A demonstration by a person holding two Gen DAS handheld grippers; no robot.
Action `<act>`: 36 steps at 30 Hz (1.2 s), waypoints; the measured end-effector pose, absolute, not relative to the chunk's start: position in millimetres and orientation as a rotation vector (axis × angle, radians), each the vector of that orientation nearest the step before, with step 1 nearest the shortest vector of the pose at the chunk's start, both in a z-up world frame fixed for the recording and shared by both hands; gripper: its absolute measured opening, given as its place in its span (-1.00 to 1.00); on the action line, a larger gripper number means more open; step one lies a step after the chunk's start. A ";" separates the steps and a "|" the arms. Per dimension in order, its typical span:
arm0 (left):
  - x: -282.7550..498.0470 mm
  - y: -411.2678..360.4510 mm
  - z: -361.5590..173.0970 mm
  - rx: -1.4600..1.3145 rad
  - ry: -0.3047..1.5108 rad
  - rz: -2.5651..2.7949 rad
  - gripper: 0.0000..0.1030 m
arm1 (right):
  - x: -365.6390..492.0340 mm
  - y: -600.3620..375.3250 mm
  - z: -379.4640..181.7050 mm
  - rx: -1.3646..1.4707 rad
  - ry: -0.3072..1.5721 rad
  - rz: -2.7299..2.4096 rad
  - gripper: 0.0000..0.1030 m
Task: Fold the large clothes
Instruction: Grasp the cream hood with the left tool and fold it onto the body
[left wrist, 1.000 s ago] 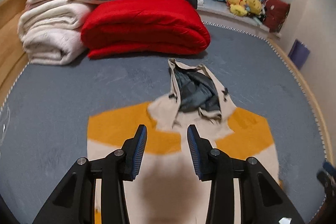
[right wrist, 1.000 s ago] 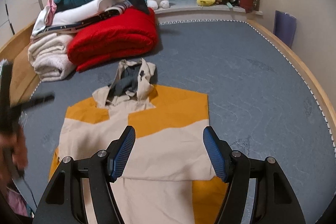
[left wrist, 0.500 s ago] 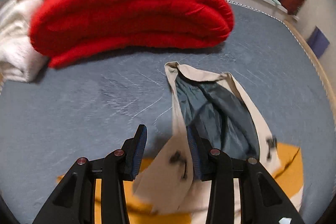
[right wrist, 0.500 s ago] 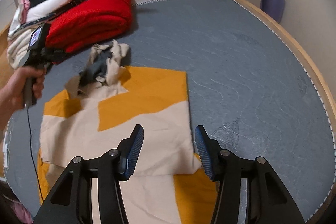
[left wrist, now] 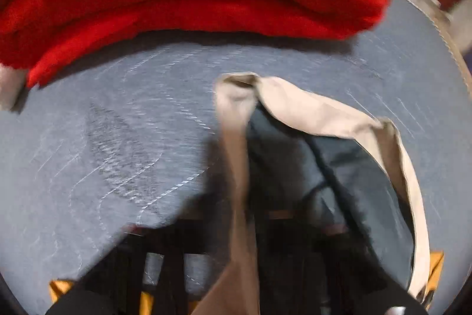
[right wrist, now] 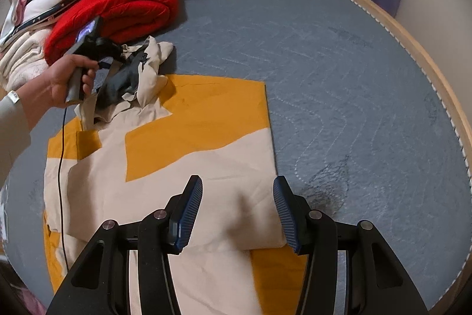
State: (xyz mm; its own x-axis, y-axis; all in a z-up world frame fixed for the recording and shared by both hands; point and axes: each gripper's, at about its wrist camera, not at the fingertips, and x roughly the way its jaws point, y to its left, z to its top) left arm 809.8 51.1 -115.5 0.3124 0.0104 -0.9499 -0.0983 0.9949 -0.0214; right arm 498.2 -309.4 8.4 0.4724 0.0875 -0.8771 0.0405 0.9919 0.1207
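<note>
Left tongs (right wrist: 118, 61) clamped on the hood (right wrist: 138, 70) of the hoodie (right wrist: 206, 138) lying on the bed (right wrist: 354, 78): fold it flat onto the back, while right tongs (right wrist: 237, 211) hover open, empty, over the hem.

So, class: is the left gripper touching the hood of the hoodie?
Touching. In the left wrist view the left gripper is shut on the hood, its beige edge running down between the fingers. The right wrist view shows it at the hood too.

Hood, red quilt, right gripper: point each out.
hood (left wrist: 321, 111), left wrist view, beige rim.
red quilt (right wrist: 129, 8), right wrist view, top fold.
right gripper (right wrist: 237, 208), right wrist view, midway between fingertips.
</note>
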 end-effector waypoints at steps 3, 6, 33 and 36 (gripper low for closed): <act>787.4 42.7 -93.2 -0.018 1.190 0.019 -0.98 | 496.7 -307.1 6.1 0.138 1.091 0.045 -0.01; 750.5 32.8 -59.7 0.045 1.113 -0.040 -0.98 | 495.0 -312.0 12.4 0.149 1.076 0.041 -0.01; 337.5 57.9 31.6 -0.047 1.035 -0.247 -0.65 | 471.7 -293.5 62.2 0.346 0.947 0.284 0.05; 344.4 79.0 40.3 -0.269 1.009 -0.250 -0.51 | 473.7 -285.1 47.9 0.422 1.007 0.339 0.05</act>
